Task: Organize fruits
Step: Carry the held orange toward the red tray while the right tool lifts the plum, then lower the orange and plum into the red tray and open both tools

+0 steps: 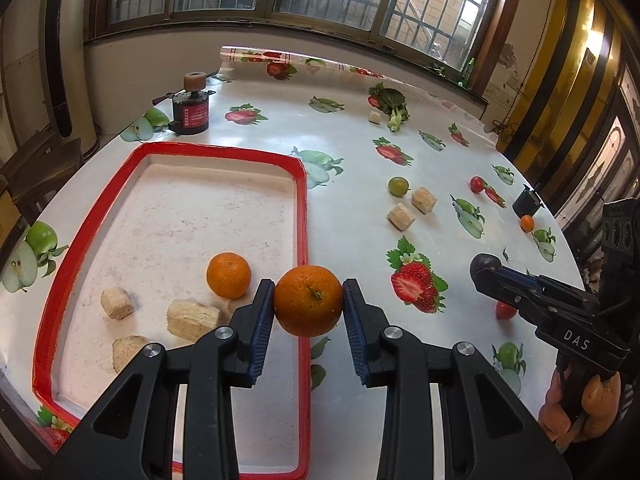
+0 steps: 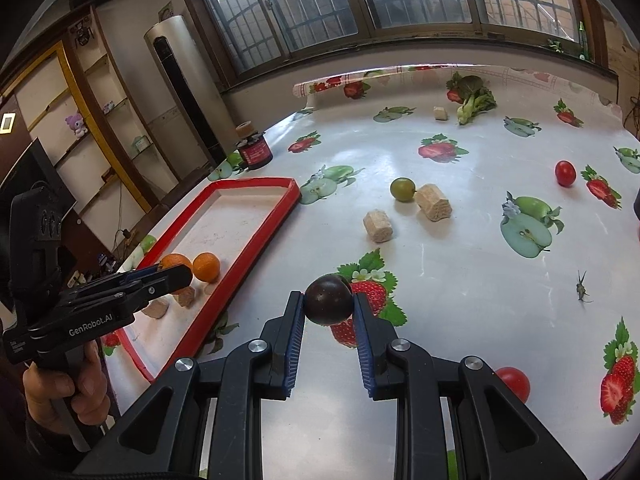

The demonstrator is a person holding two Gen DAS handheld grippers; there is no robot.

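My left gripper (image 1: pixel 308 300) is shut on an orange (image 1: pixel 308 300) and holds it over the right rim of the red-rimmed tray (image 1: pixel 302 216). A second orange (image 1: pixel 228 275) lies in the tray beside several beige chunks (image 1: pixel 193 318). My right gripper (image 2: pixel 329 300) is shut on a dark plum (image 2: pixel 329 299) above the tablecloth, right of the tray (image 2: pixel 256 236); it also shows in the left wrist view (image 1: pixel 486 270). The left gripper shows in the right wrist view (image 2: pixel 176 270) over the tray. A green fruit (image 2: pixel 403 189), red tomatoes (image 2: pixel 565 173) (image 2: pixel 514 382) and a small orange (image 1: pixel 527 223) lie on the table.
Two beige chunks (image 2: pixel 433 202) (image 2: pixel 377 225) lie mid-table near the green fruit. A leafy green vegetable (image 2: pixel 474 98) and another chunk (image 2: pixel 440 113) sit at the far side. A black and red jar (image 2: pixel 253 151) stands beyond the tray. A black object (image 1: pixel 527 201) sits at the right edge.
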